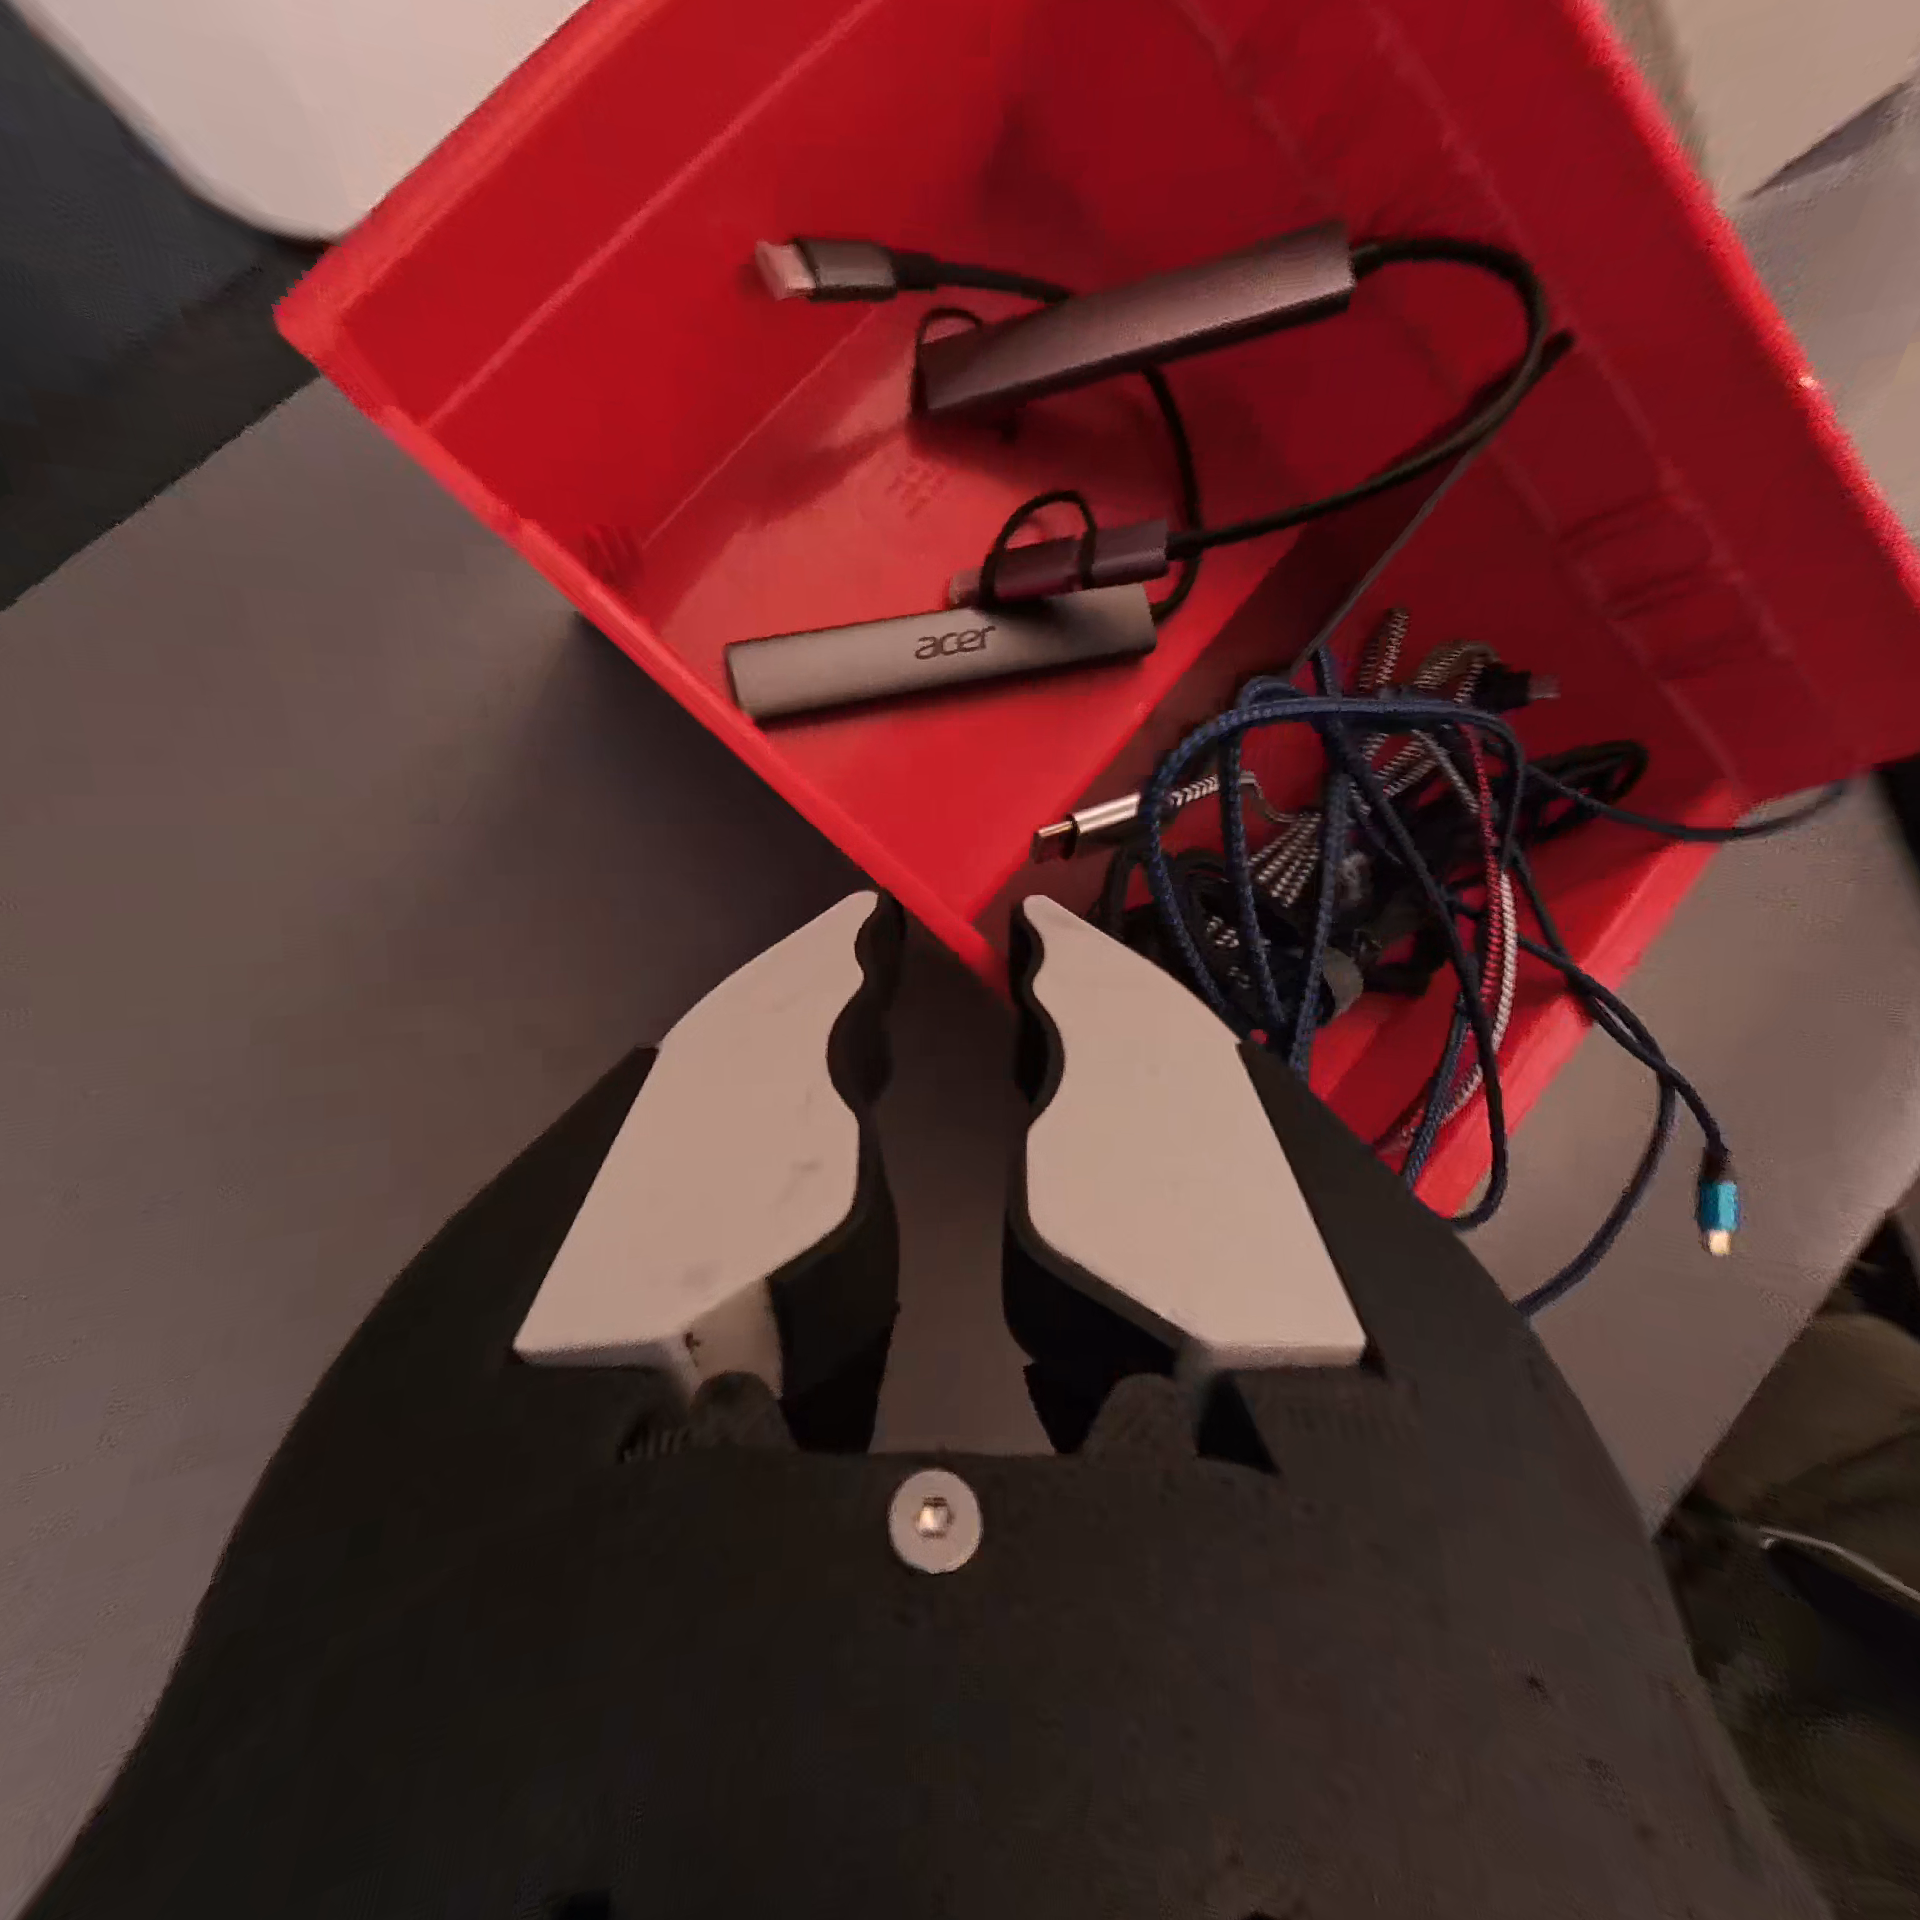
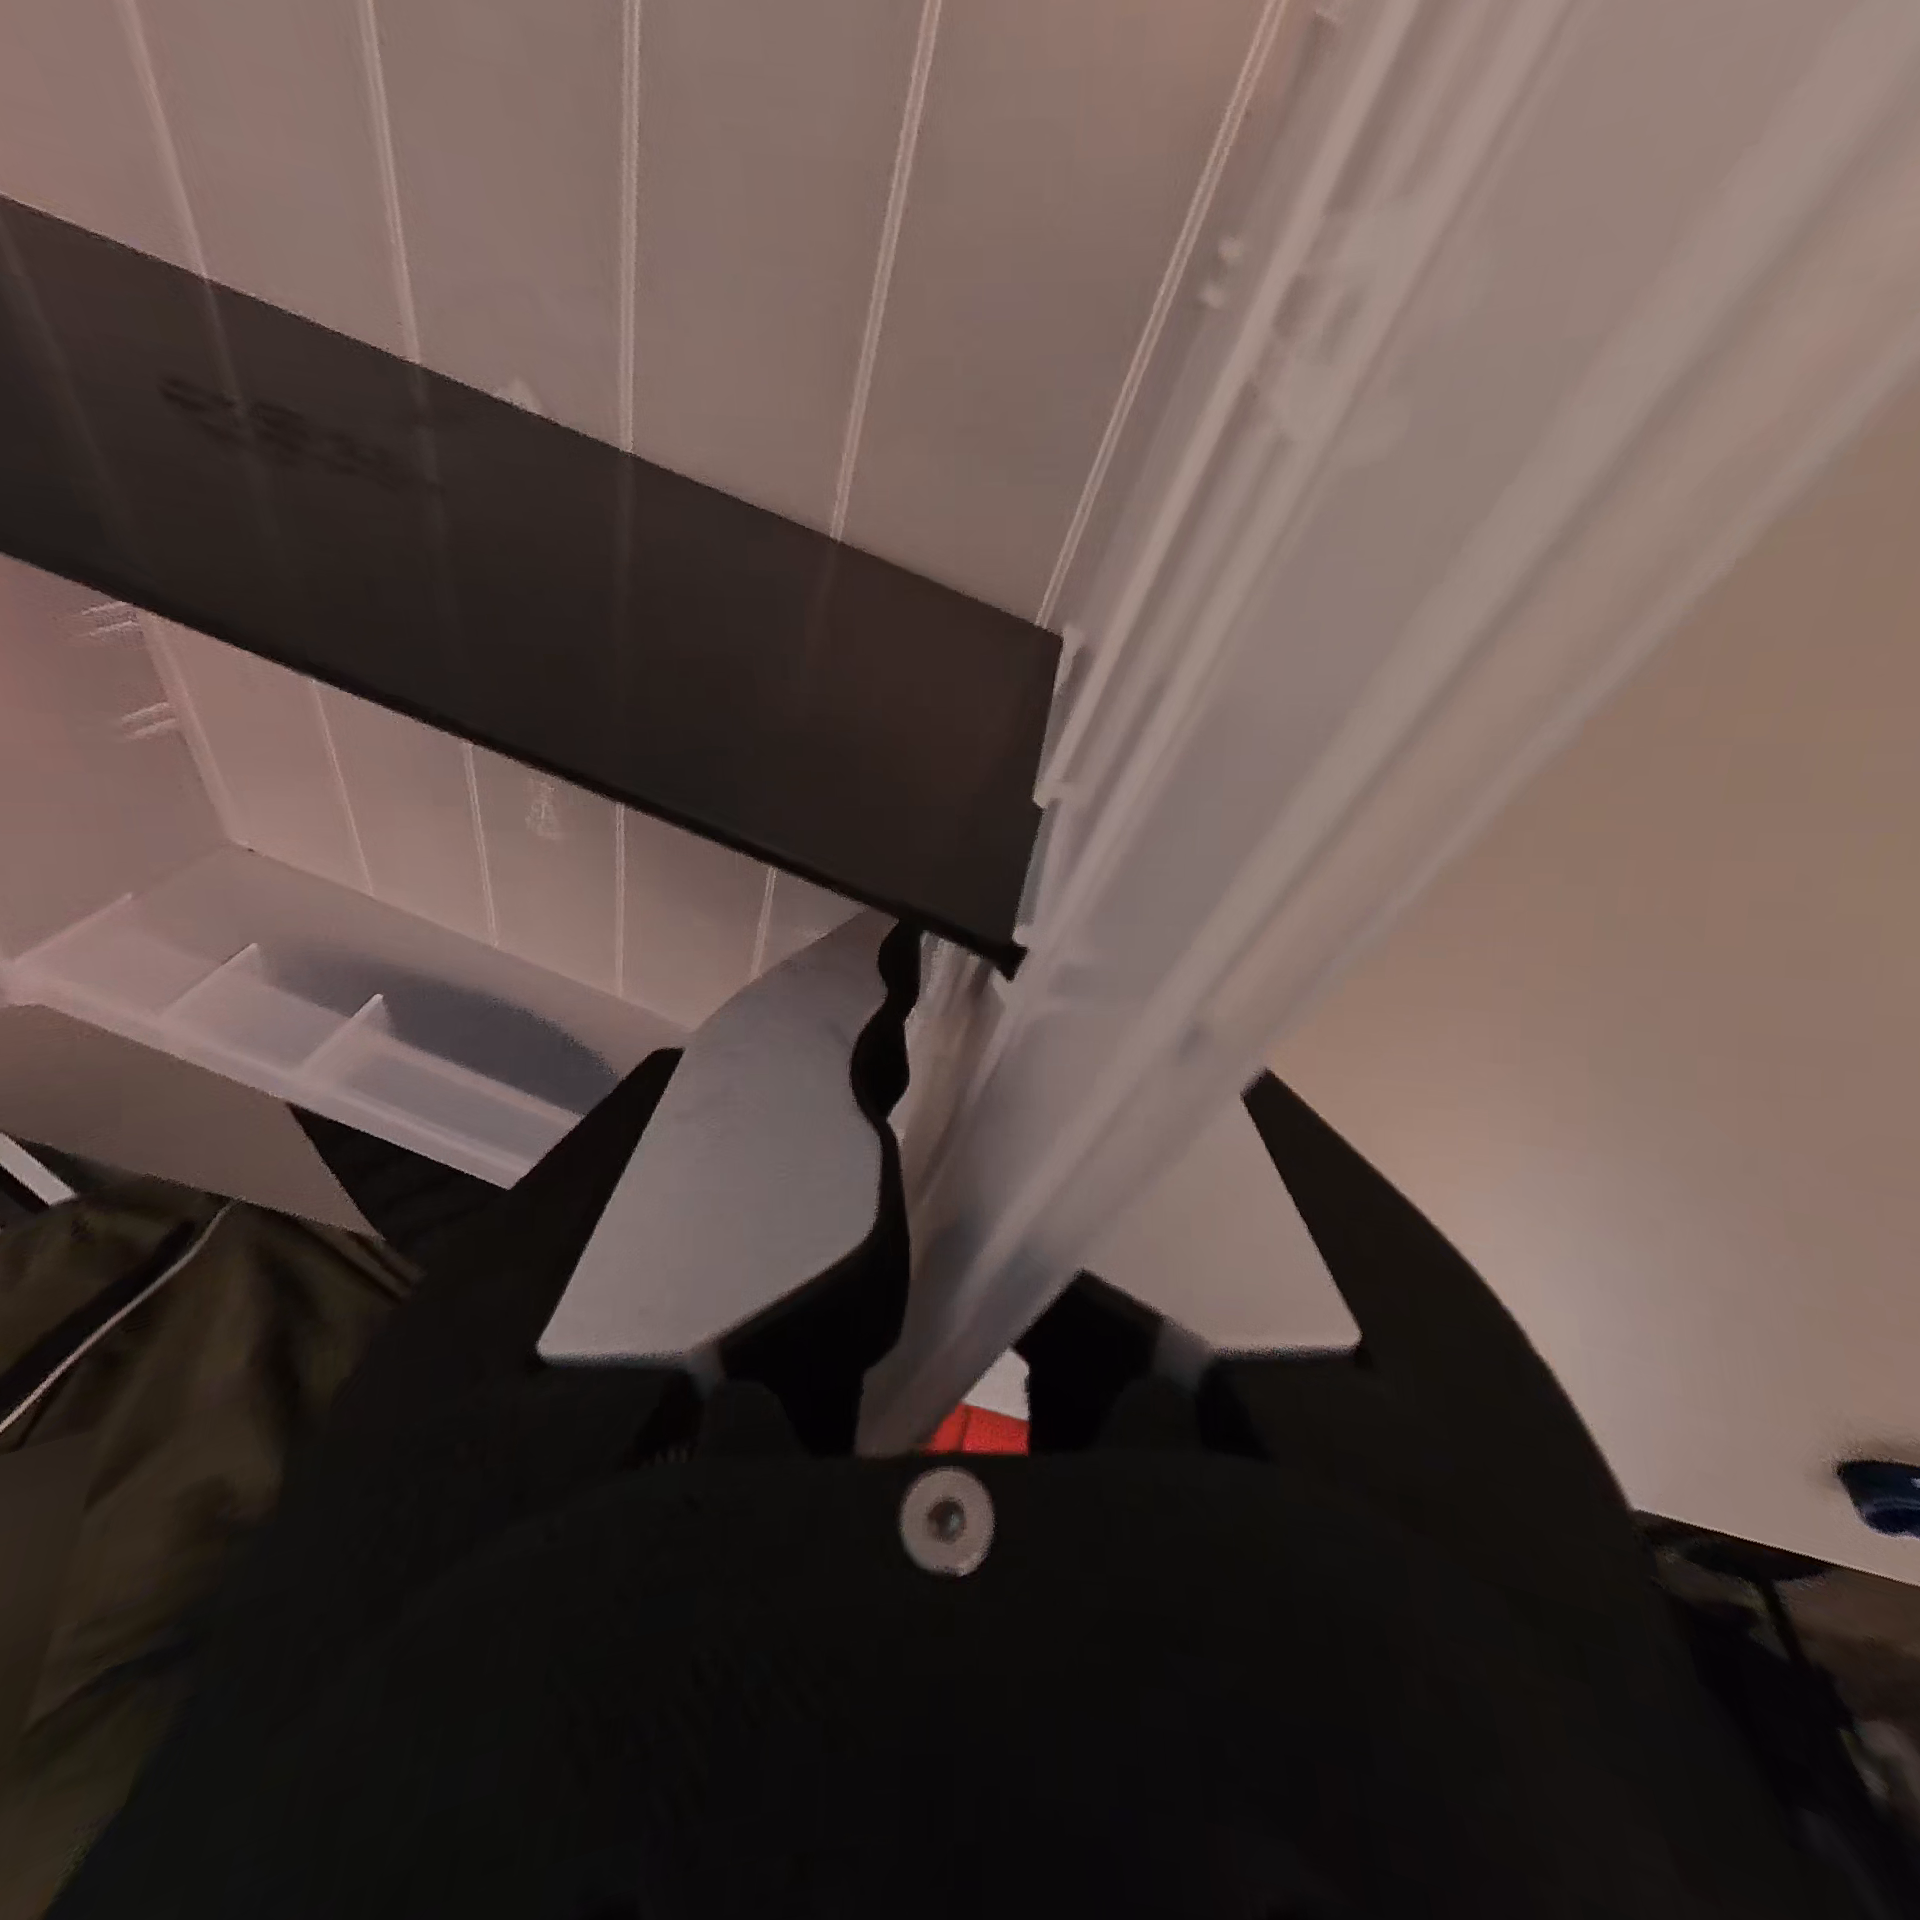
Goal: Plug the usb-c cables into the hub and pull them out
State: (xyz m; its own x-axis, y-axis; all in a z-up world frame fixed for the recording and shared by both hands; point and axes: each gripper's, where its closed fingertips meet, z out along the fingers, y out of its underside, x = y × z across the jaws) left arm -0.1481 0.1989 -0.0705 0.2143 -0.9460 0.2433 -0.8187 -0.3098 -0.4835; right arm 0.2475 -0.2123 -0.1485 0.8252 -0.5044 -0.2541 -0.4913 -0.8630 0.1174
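Note:
A red bin (image 1: 520,416) holds two grey hubs, one at the far side (image 1: 1132,332) and one nearer (image 1: 935,665), each with its own short cable. A tangle of braided USB-C cables (image 1: 1351,831) fills the bin's other compartment, with a silver plug (image 1: 1091,826) sticking out. A blue-tipped plug (image 1: 1716,1210) hangs over the rim. My left gripper (image 1: 951,920) is nearly closed on the bin's near corner. My right gripper (image 2: 940,951) is closed on the edge of a translucent plastic lid (image 2: 1195,727). That edge hides its right finger.
A black strip (image 2: 623,582) runs across the ribbed lid. A translucent tray with small compartments (image 2: 312,1029) lies at the left, above olive-green fabric (image 2: 156,1403). The red bin rests over a grey surface (image 1: 260,831). A thin dark divider (image 1: 1434,499) splits the bin.

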